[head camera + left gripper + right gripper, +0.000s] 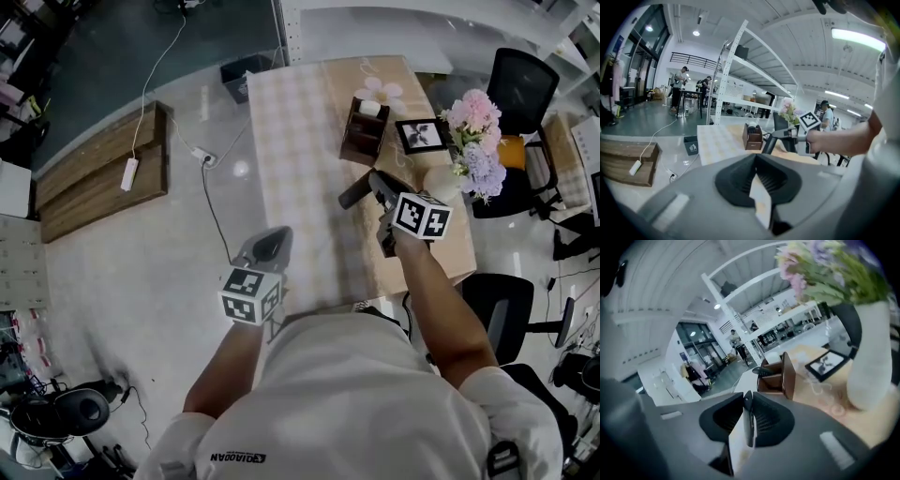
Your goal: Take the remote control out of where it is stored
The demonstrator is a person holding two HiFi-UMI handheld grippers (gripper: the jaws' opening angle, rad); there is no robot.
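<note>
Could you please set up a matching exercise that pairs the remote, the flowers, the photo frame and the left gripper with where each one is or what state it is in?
Things:
1. remote
2. flowers
3. photo frame
4. left gripper

Places or states:
A. in a white vase
B. open, holding nothing
C. on the table, between the box and the vase
D. held in the right gripper

Pairs: 1-D, 2-A, 3-C, 4-B
</note>
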